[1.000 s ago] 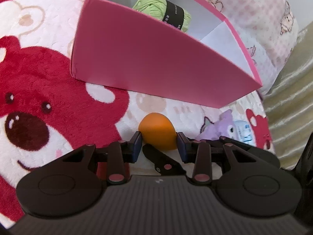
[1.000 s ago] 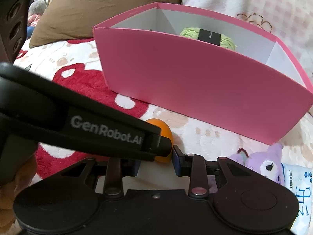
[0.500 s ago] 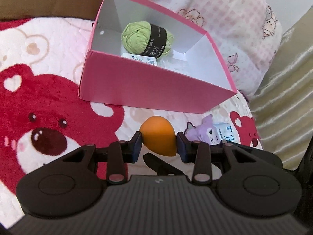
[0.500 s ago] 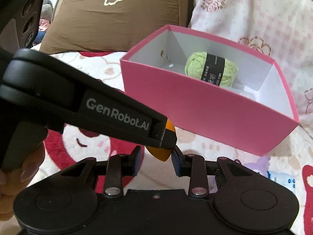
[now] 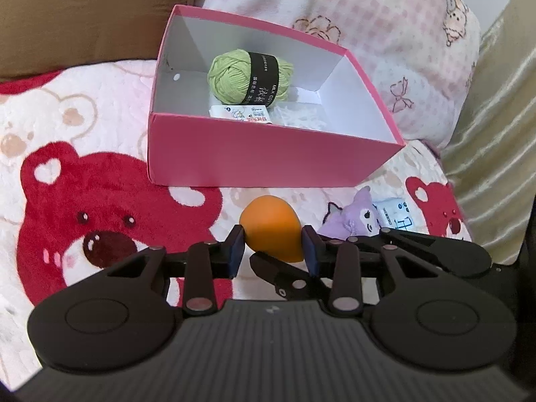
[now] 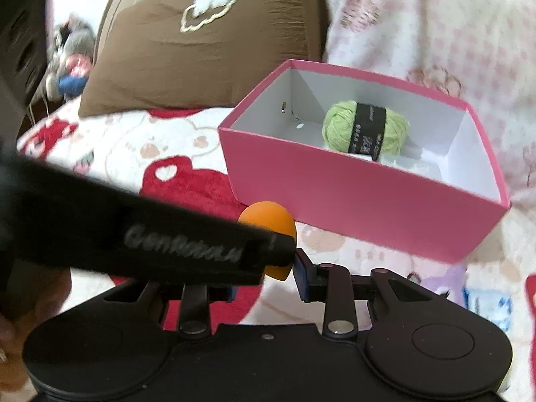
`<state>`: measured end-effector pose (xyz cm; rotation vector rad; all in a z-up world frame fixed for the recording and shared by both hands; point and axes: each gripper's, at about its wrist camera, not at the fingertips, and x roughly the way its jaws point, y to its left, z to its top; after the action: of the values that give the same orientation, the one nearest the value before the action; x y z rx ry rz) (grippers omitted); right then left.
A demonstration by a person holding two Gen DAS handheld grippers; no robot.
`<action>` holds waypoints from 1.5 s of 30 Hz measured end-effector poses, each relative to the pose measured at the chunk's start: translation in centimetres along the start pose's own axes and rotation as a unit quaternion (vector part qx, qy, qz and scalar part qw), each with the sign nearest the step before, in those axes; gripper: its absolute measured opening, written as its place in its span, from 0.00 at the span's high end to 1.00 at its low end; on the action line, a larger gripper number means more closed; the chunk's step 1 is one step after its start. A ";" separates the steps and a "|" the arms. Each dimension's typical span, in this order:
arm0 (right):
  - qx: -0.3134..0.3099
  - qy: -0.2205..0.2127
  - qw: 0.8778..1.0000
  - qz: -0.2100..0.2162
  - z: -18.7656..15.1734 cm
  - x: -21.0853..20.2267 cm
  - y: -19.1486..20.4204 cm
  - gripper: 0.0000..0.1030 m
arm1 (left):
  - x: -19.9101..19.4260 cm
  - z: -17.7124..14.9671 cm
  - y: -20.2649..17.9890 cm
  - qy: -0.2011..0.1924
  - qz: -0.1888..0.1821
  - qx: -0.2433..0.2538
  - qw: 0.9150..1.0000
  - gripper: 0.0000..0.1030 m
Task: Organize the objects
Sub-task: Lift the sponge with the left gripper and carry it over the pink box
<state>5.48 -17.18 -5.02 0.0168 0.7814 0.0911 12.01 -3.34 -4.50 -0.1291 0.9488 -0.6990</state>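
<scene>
Up comes the orange sponge, lifted clear of the bedspread since the earlier frames, and the pink box that towered over both cameras now sits lower in view with its inside showing. The left gripper (image 5: 273, 253) is closed on the orange sponge (image 5: 270, 227), its blue pads pressing the egg-shaped body on either side at its widest part. The right gripper (image 6: 264, 276) has its jaws drawn narrow and closing a touch further; its right pad sits against the sponge's lower tip, while the left gripper's finger hides the other pad, so whether it truly pinches cannot be told.

By its look the sponge is light, soft and springy, so it should give under the pads and could squirt out from its tapered end; the fat middle looks the safest hold, and a gentle squeeze should do.

Beyond the sponge, further off and slightly right, stands the pink box (image 5: 261, 157), open-topped, with a green yarn ball (image 5: 249, 78) and small packets inside. Near right on the bedspread (image 5: 83, 154) lies a purple plush toy (image 5: 355, 217).
</scene>
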 end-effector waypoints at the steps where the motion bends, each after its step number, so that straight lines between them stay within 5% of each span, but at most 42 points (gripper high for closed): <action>1: 0.012 -0.001 1.000 0.007 0.0 -0.1 -0.4 0.65 | 0.0 0.1 -0.3 0.000 0.000 0.003 1.000 0.66; 15: 0.012 -0.031 0.997 0.074 -1.1 -4.6 -1.5 0.66 | -3.9 0.1 -3.6 0.010 0.033 0.006 0.999 0.66; 21: 0.009 -0.035 0.995 0.093 0.0 -6.6 -1.9 0.66 | -5.5 0.8 -6.6 -0.002 0.062 0.051 0.997 0.66; 28: 0.001 -0.055 0.995 0.079 2.0 -9.2 -3.5 0.65 | -6.7 3.8 -8.6 -0.014 0.037 0.065 0.997 0.66; 39: 0.001 -0.039 0.996 0.082 7.2 -9.6 -6.9 0.66 | -5.4 9.3 -9.2 -0.014 0.017 0.023 0.999 0.66; 45: -0.006 -0.016 0.997 0.080 10.8 -8.6 -8.3 0.67 | -4.2 12.6 -8.3 -0.012 0.004 -0.039 0.999 0.66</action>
<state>7.65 -25.99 8.24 0.0700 0.7473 0.2462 16.14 -9.68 9.21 -0.2019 0.9524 -0.6517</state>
